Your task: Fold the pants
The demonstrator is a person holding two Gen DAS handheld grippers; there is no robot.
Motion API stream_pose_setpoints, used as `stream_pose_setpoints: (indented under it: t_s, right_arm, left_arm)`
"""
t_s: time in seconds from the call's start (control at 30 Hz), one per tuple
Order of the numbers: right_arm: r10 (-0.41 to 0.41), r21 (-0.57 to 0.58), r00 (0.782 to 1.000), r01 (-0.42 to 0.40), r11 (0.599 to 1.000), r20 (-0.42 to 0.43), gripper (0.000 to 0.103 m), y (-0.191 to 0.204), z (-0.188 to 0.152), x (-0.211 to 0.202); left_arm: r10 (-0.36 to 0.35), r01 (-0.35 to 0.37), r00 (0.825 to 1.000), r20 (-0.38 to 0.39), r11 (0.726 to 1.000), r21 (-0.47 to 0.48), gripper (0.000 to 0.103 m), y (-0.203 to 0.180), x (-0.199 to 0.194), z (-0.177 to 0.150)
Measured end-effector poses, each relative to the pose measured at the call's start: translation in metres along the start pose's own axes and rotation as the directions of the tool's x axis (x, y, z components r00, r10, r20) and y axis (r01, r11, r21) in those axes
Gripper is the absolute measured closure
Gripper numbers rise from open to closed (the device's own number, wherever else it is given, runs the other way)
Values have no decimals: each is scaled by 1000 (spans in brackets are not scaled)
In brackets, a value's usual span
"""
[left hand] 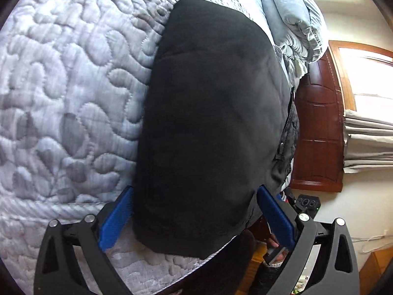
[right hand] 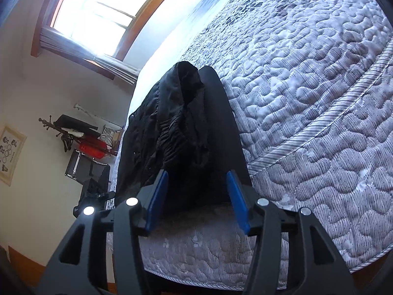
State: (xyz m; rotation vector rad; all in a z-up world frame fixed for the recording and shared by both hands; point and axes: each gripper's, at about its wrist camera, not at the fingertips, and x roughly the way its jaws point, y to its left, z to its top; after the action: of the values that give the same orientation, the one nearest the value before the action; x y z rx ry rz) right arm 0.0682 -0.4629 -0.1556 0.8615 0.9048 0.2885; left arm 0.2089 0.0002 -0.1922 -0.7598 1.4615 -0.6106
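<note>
Two grippers face the same dark garment. On the left gripper the blue pads stand wide apart, with the near end of the black pants lying between them; whether the pads touch the cloth cannot be told. On the right gripper the jaws are also apart, framing a dark end of the pants without visibly pressing it. The pants lie lengthwise on the quilted bedspread, near the bed's edge. Beyond them sit a pale blue bundle of bedding, a wooden headboard and a bright window.
</note>
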Motion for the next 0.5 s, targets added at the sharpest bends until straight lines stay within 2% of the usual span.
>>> stream_pose_setpoints:
  t_s: [0.17,0.37,0.43,0.5]
  right_arm:
    - [-2,-3,1000,2,1000,-4,52,-1,0,1]
    - [-5,-1,1000,5,1000,0,46,-4,2,0]
    - [-9,-3,1000,9,1000,5,34,-5,4,-1]
    - [-1,-6,1000,1,1000,21,29,-4,7,-5]
  left_arm:
    - [-15,15,1000,1,1000,-16,4,-2,9,9]
    - [-31,31,999,-16,999,-31,4,-2,16,18]
    - [-30,29,999,-36,999,-34,4,-3,19,22]
    - [-19,17,998,-55,999,-36,4,-5,22,24]
